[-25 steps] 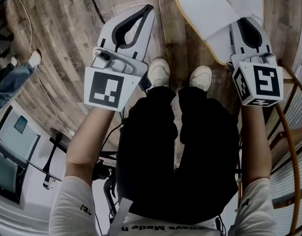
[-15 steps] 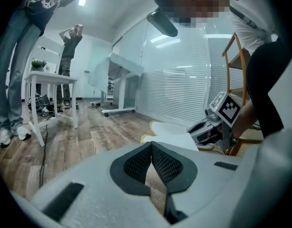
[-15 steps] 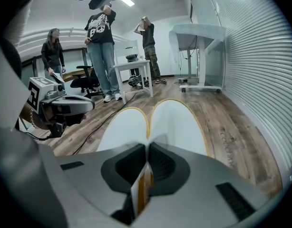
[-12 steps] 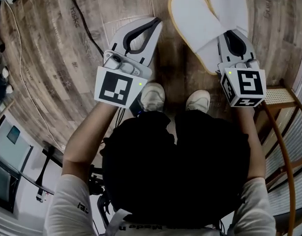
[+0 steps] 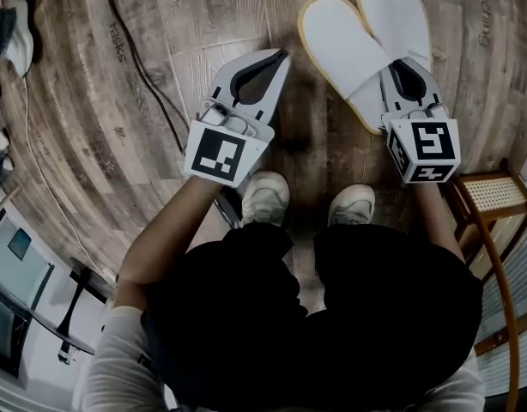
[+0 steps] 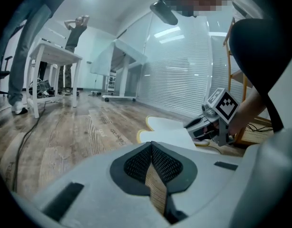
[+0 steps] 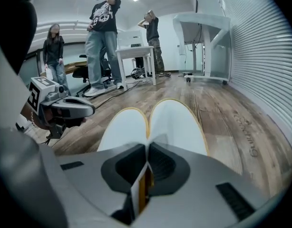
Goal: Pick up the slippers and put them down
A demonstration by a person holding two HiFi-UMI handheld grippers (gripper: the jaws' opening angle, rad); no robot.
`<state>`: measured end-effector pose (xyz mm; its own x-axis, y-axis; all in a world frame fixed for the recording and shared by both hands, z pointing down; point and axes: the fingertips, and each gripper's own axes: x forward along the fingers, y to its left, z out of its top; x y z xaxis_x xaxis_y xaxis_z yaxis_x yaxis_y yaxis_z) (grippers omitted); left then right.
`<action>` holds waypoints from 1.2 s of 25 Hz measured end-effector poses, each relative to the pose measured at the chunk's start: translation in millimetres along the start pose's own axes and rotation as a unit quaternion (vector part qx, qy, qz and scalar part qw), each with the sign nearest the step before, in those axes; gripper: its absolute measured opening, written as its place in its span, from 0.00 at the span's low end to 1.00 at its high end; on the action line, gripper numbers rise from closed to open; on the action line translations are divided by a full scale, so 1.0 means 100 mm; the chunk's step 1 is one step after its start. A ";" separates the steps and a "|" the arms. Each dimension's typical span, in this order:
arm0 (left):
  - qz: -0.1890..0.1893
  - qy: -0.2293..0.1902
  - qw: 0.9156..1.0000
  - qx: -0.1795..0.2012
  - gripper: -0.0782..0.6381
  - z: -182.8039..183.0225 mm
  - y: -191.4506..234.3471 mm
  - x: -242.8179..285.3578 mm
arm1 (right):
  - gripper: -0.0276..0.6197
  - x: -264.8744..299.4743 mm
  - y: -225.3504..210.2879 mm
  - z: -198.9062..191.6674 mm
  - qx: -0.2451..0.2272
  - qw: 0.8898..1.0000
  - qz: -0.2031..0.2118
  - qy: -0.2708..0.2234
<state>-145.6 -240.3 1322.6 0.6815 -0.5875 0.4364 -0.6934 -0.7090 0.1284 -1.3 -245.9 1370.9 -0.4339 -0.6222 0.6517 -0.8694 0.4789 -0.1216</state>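
Two white slippers with yellow trim [image 5: 341, 45] lie side by side, toes pointing away from me, low over the wooden floor [image 5: 160, 127]. My right gripper [image 5: 401, 63] is shut on their heel edges; in the right gripper view the white and yellow edges [image 7: 142, 177] stand pinched between the jaws, and the slippers [image 7: 174, 120] fan out ahead. Whether the slippers touch the floor I cannot tell. My left gripper [image 5: 280, 56] hangs to their left, shut with nothing in it. In the left gripper view its jaw tips [image 6: 150, 145] meet, with the slippers [image 6: 165, 127] and the right gripper [image 6: 203, 126] beyond.
My two light shoes [image 5: 265, 197] stand just behind the grippers. A black cable [image 5: 135, 63] runs over the floor at the left. A wooden chair with a cane seat [image 5: 495, 197] stands at the right. White tables [image 7: 136, 56] and standing people [image 7: 103, 32] are farther off.
Both grippers have come down toward the floor, and the slippers have come down with the right one. The jaws have not changed.
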 end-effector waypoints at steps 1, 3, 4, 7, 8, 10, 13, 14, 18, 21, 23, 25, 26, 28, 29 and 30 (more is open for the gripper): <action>-0.001 0.005 1.000 -0.003 0.12 -0.08 0.00 0.02 | 0.08 0.04 0.00 -0.05 0.003 1.000 0.000 0.003; 0.000 0.014 1.000 -0.008 0.13 -0.22 0.01 0.07 | 0.08 0.10 -0.01 -0.13 0.009 1.000 0.000 0.009; 0.002 0.016 1.000 -0.013 0.12 -0.27 0.02 0.09 | 0.08 0.12 -0.01 -0.17 0.012 1.000 0.000 0.012; 0.006 0.023 0.999 -0.024 0.12 -0.41 0.05 0.12 | 0.08 0.17 0.00 -0.28 0.018 1.000 0.001 0.023; 0.005 0.026 0.999 -0.020 0.12 -0.45 0.06 0.13 | 0.08 0.19 0.00 -0.30 0.019 1.000 0.001 0.025; 0.006 0.030 1.000 -0.008 0.12 -0.51 0.09 0.15 | 0.08 0.22 0.00 -0.33 0.018 1.000 0.001 0.023; 0.011 0.030 0.999 -0.011 0.12 -0.55 0.10 0.17 | 0.08 0.25 -0.01 -0.33 0.015 1.000 0.001 0.019; 0.011 0.030 0.999 -0.011 0.12 -0.56 0.09 0.18 | 0.08 0.26 -0.02 -0.34 0.013 1.000 0.000 0.020; 0.009 0.031 0.999 -0.015 0.12 -0.56 0.08 0.20 | 0.08 0.30 -0.03 -0.37 0.011 1.000 -0.006 0.025; 0.015 0.029 0.999 -0.018 0.12 -0.54 0.10 0.19 | 0.08 0.32 -0.01 -0.34 0.017 1.000 -0.007 0.019; 0.015 0.028 0.999 -0.021 0.12 -0.53 0.08 0.18 | 0.08 0.29 -0.01 -0.34 0.023 1.000 -0.002 0.021; 0.014 0.027 0.999 -0.026 0.12 -0.52 0.05 0.18 | 0.10 0.25 -0.01 -0.33 0.031 0.999 0.002 0.025; 0.013 0.028 0.999 -0.028 0.12 -0.51 0.04 0.17 | 0.18 0.23 -0.01 -0.33 0.034 0.999 0.002 0.028; 0.011 0.033 0.999 -0.028 0.12 -0.52 0.00 0.14 | 0.22 0.19 -0.01 -0.34 0.041 0.999 0.002 0.033; 0.010 0.036 0.999 -0.027 0.12 -0.53 -0.01 0.14 | 0.23 0.17 0.00 -0.35 0.043 0.998 0.002 0.036; 0.008 0.038 0.999 -0.026 0.12 -0.53 -0.03 0.14 | 0.24 0.15 0.01 -0.37 0.045 0.998 0.003 0.039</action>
<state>-146.6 -225.1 1375.5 0.6513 -0.5657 0.5058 -0.7171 -0.6769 0.1663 0.4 -232.0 1407.9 -0.4217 -0.5673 0.7074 -0.8865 0.4220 -0.1900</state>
